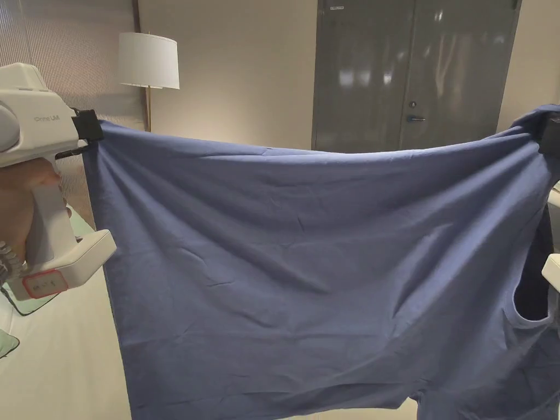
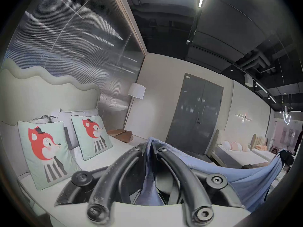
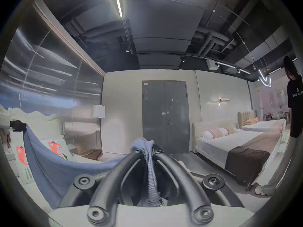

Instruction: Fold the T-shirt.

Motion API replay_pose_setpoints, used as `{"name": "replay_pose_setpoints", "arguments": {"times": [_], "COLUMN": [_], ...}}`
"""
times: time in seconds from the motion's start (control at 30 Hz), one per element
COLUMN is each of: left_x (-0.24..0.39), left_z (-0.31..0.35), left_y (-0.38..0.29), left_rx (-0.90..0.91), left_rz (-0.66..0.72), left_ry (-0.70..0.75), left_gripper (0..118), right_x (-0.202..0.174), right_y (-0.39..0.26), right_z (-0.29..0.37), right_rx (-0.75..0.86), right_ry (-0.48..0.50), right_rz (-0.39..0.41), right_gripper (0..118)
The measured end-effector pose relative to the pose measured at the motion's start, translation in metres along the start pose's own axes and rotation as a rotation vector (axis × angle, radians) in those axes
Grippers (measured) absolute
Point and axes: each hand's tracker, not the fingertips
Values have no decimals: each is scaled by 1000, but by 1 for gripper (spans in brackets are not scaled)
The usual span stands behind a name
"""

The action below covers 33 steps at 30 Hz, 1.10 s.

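A blue T-shirt (image 1: 306,262) hangs spread wide in the air in front of me, held up by two top corners. My left gripper (image 1: 87,127) is shut on the shirt's upper left corner; in the left gripper view its jaws pinch a fold of blue cloth (image 2: 150,148). At the upper right corner my right gripper (image 1: 548,134) is shut on the fabric, and the right gripper view has bunched cloth (image 3: 145,146) squeezed between its jaws. A neck or sleeve opening (image 1: 528,311) shows at the shirt's lower right. The shirt's lower edge drops out of the head view.
A white bed (image 1: 60,361) lies below and to the left, with two fox-print cushions (image 2: 47,152) at its headboard. A floor lamp (image 1: 149,61) and grey double doors (image 1: 410,76) stand behind. More beds (image 3: 232,147) lie to the right, where a person (image 3: 295,102) stands.
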Motion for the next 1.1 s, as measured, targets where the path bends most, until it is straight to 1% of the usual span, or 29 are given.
{"name": "replay_pose_setpoints", "arguments": {"times": [0.17,0.27,0.37,0.47,0.6,0.7,0.73,0.87,1.1], "left_x": [0,-9,-10,-14,-22,-20,-21,-31,-48], "left_z": [-36,-49,-46,-43,-25,0,11,50,158], "left_y": [-14,-24,-42,-53,-62,-71,-73,-81,-115], "left_rx": [2,-16,-29,-51,-82,-98,-101,-127,-197], "left_rz": [6,37,45,34,49,8,0,-35,-95], "left_ry": [24,37,46,52,55,54,54,42,30], "left_gripper": [4,4,4,4,4,4,4,4,4], "right_x": [-5,-7,-12,-14,-12,-9,-8,-4,7], "right_y": [-19,-33,-50,-64,-79,-89,-92,-103,-133], "right_z": [-39,-48,-51,-45,-31,-7,2,53,160], "right_rx": [-18,-38,-57,-88,-135,-175,-196,-224,-338], "right_ry": [-6,-12,-3,-3,-6,-23,-3,-6,32], "right_rz": [28,39,14,37,23,26,22,51,31], "right_gripper": [4,4,4,4,4,4,4,4,4]}}
